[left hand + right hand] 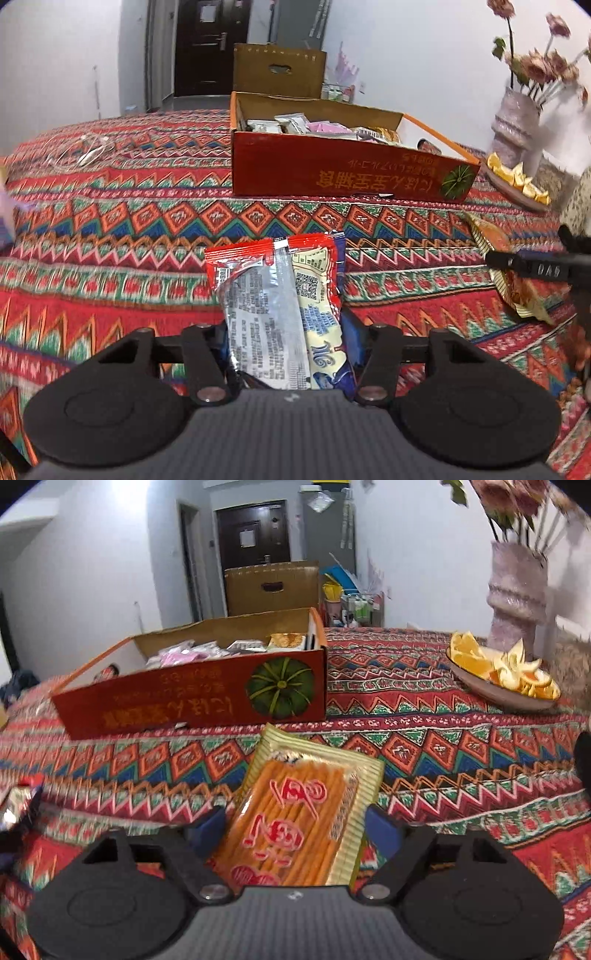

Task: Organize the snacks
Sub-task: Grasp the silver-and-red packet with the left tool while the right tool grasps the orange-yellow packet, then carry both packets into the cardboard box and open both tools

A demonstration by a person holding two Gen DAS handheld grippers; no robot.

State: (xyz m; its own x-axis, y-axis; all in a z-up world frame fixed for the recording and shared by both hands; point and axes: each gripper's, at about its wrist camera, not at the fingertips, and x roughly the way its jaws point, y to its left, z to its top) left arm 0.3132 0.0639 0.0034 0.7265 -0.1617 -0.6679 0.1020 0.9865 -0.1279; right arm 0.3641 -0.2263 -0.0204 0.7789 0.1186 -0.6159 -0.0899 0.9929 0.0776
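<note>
Both grabs looked decent: the left gripper (284, 332) was pinched on a red-and-silver snack packet (280, 310), the right gripper (295, 827) hugged the orange stick-snack pack (299, 819), so I'd lift both clear of the tablecloth (110, 229) before dropping them in the red box (332, 170).

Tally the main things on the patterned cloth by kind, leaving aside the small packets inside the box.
Snack packets outside the box: 2 (red and silver packet, yellow packet)
Red cardboard boxes: 1
Plates of orange pieces: 1
Vases with flowers: 1
Total: 5
</note>
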